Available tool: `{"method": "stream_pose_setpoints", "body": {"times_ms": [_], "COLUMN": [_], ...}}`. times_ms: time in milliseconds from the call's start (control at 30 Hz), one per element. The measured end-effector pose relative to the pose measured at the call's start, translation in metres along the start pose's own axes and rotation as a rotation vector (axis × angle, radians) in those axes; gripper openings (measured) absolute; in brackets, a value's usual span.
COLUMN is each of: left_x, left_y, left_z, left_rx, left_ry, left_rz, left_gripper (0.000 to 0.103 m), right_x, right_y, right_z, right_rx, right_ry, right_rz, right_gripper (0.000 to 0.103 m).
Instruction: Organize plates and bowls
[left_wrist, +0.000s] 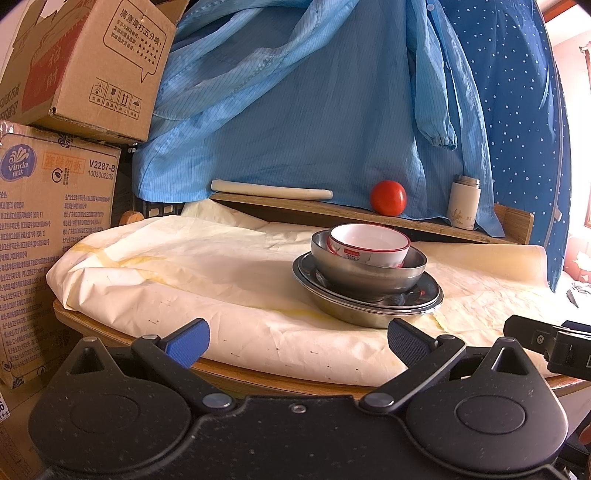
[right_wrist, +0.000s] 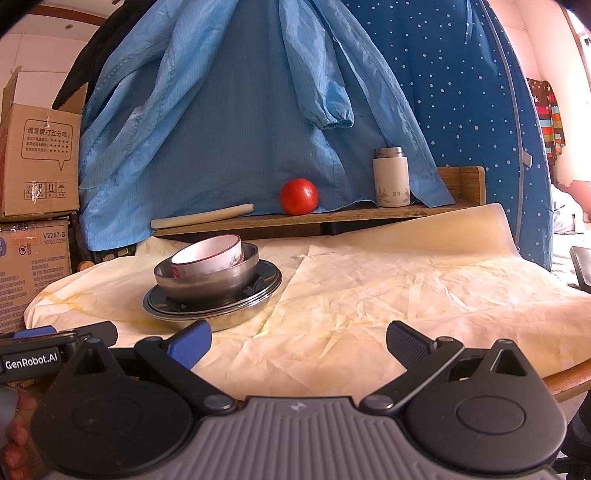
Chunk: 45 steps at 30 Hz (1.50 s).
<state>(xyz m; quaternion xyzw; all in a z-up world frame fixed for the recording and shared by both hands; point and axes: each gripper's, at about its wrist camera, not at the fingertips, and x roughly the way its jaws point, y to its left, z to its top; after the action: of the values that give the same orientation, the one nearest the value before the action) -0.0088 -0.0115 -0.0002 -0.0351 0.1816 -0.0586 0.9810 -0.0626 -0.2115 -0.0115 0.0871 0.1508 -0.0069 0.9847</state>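
Left wrist view: the left gripper (left_wrist: 297, 341) hangs at the near edge of the table (left_wrist: 258, 376), fingers spread wide apart with nothing between them. The tabletop is covered with creased cream paper (left_wrist: 184, 273). Ahead and slightly right stands the stack: a white bowl (left_wrist: 369, 245) with a red rim sits tilted inside a steel bowl (left_wrist: 365, 271), which rests on stacked steel plates (left_wrist: 369, 304). Behind, a wooden shelf (left_wrist: 332, 212) carries a red tomato (left_wrist: 388, 197), a white flask (left_wrist: 463, 201) and a pale roll (left_wrist: 271, 189). Cardboard boxes (left_wrist: 55, 206) stand at left; a blue garment (left_wrist: 295, 92) hangs behind. Part of the right gripper (left_wrist: 550, 343) enters at the right edge.

Right wrist view: the right gripper (right_wrist: 298, 341) also has its fingers well apart and empty, above the paper (right_wrist: 369, 295). The white bowl (right_wrist: 208, 254), steel bowl (right_wrist: 207, 278) and steel plates (right_wrist: 214, 304) stand ahead to the left, apart from the fingers. The tomato (right_wrist: 298, 196) and flask (right_wrist: 391, 177) sit on the shelf (right_wrist: 332, 216). The left gripper (right_wrist: 55, 347) shows at the left edge, a hand (right_wrist: 14, 435) below it
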Motion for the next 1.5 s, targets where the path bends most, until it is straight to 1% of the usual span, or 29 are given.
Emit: {"method": "stream_pose_setpoints", "body": {"times_ms": [667, 933, 1133, 1500], "left_x": [0.0, -0.0038, -0.0051, -0.0049], "left_y": [-0.0002, 0.0018, 0.0032, 0.0034], "left_z": [-0.0004, -0.0008, 0.0014, 0.0017], "left_rx": [0.0, -0.01, -0.014, -0.011], "left_ry": [0.001, 0.002, -0.012, -0.007], "left_rz": [-0.001, -0.016, 0.006, 0.002], "left_gripper": [0.102, 0.102, 0.102, 0.102], "right_x": [-0.0003, -0.0003, -0.0001, 0.0], "right_y": [0.0, -0.0001, 0.0, -0.0004], "right_z": [0.0002, 0.0002, 0.0001, 0.0002], "right_rx": [0.0, -0.001, 0.0, 0.0], "right_ry": [0.0, 0.0, 0.001, 0.001], "right_rz": [-0.001, -0.001, -0.001, -0.001], "right_gripper": [0.103, 0.103, 0.103, 0.103]}}
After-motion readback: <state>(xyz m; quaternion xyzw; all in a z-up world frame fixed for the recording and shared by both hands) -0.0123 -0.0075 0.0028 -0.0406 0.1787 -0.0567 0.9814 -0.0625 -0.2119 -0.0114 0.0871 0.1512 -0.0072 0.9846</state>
